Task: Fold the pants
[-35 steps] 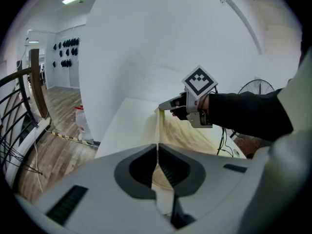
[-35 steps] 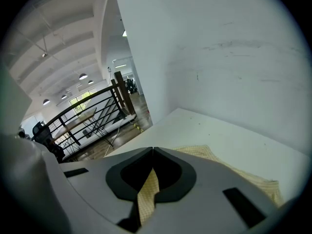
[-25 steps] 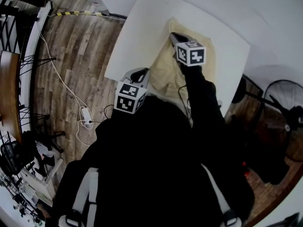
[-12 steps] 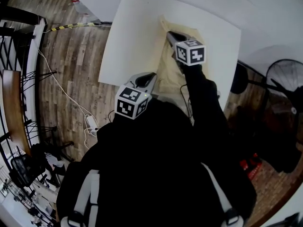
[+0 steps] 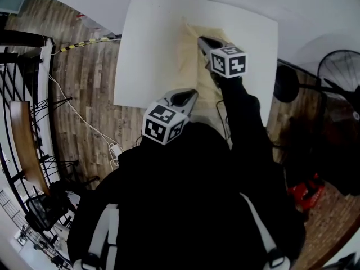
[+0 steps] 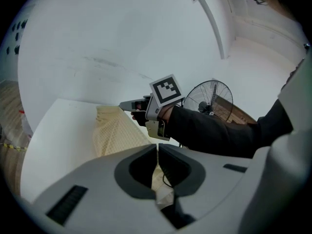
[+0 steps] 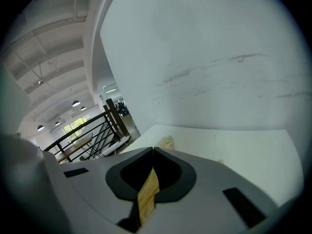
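- The head view looked steeply down from above the person, fairly far off. It took in the whole white surface (image 5: 152, 49), the pants (image 5: 188, 55), the left gripper (image 5: 194, 93) and the right gripper (image 5: 199, 39).
- The left gripper view sat low and close behind that gripper's fingers (image 6: 136, 169), facing across the surface toward a white wall (image 6: 122, 38). It also caught the right gripper and a fan (image 6: 209, 99).
- The right gripper view sat just behind its own fingers, facing over the surface to the wall, with a railing (image 7: 92, 130) at its left.
- All three views shared the surface and the pants; the head view and the left gripper view shared the fan.
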A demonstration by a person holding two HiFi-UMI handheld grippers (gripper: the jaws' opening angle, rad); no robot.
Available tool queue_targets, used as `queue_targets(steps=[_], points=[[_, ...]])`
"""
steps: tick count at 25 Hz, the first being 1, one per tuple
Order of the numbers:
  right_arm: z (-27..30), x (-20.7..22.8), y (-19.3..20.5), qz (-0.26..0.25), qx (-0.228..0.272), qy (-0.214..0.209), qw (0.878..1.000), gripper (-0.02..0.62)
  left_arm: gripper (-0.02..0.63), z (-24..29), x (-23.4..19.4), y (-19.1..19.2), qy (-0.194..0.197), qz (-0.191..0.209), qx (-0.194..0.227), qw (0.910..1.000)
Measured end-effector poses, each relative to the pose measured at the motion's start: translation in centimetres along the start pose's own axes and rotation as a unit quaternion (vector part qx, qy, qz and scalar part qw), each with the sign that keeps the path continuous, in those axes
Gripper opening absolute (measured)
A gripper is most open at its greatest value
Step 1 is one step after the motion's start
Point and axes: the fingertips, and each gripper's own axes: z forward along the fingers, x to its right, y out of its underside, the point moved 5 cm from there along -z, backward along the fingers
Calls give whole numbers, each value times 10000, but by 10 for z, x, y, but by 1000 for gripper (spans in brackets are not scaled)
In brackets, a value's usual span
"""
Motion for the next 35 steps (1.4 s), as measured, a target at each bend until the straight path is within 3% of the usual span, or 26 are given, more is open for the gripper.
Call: queue_targets(steps=[11, 16, 24, 35], points=[[-50, 55, 17, 587, 176, 100, 9981, 8, 14, 48, 46, -11, 555, 151, -370, 9977], [-59, 89, 42, 842, 97, 185, 9962, 8, 14, 76, 59, -8, 783, -25, -543, 9955], [-76, 116, 50, 957, 85, 258, 9950, 8, 14, 104, 73, -6, 901, -203, -701, 9933], [-77, 148, 87, 1100, -352, 261, 9930, 8, 14, 138, 86, 7, 983, -394, -1056, 9887]])
